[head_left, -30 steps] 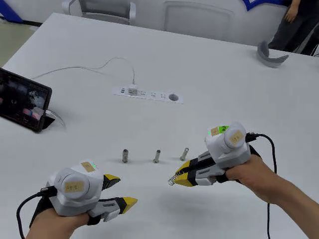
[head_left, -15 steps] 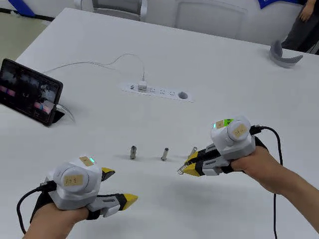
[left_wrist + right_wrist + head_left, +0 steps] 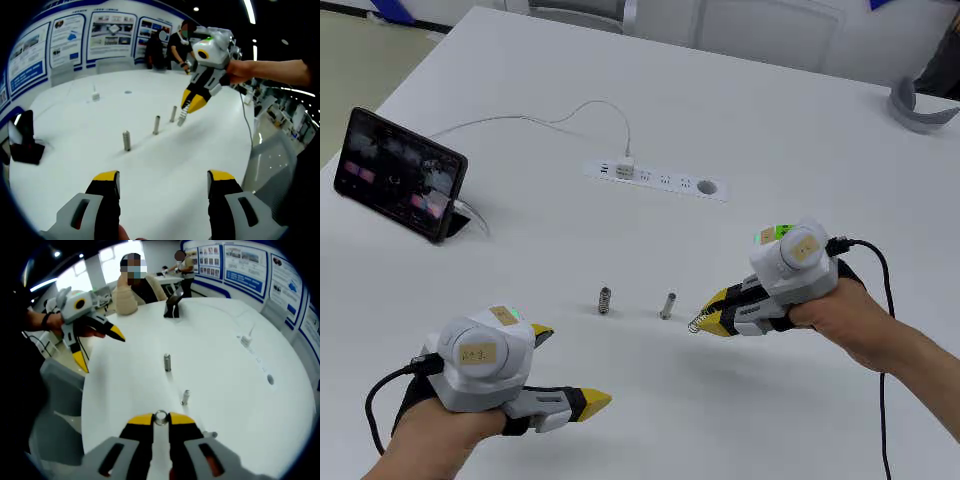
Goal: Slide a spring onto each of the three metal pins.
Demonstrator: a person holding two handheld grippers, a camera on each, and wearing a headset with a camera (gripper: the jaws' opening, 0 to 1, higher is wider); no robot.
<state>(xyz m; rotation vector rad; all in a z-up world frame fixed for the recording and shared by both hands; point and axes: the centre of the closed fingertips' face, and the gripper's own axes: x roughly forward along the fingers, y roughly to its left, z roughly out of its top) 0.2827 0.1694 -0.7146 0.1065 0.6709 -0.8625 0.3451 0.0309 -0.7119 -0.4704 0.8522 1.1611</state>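
Left gripper (image 3: 568,367): nearest the person, held low over the white table (image 3: 770,130). Its jaws are spread wide with nothing between them. The yellow tips face the row of pins.

Right gripper (image 3: 711,317): a little further in, on the person's right, tilted down toward the tabletop. Its jaws are narrow, pinched on one end of a spring (image 3: 697,323). The rest of the coil sticks out past the yellow tips and slopes down toward the table.

Pins: three stand upright in a row, roughly between the two grippers and slightly beyond them.
- Left pin (image 3: 126,140): has a fitted spring (image 3: 605,299) around its shaft.
- Middle pin (image 3: 668,305): bare, and apart from its neighbours.
- Right pin (image 3: 173,113): bare. In the left gripper view the held spring hangs just beside it. I cannot tell whether they touch, and the coil is not over the pin.

Beyond the pins: a white power strip (image 3: 655,181) lies flat. One plug is in it, and a white cable (image 3: 520,123) runs off to the left.

Left side of the table: a tablet (image 3: 400,172) is propped at a slant with its screen lit.

Far right corner: a grey curved object (image 3: 918,108) that I cannot identify.
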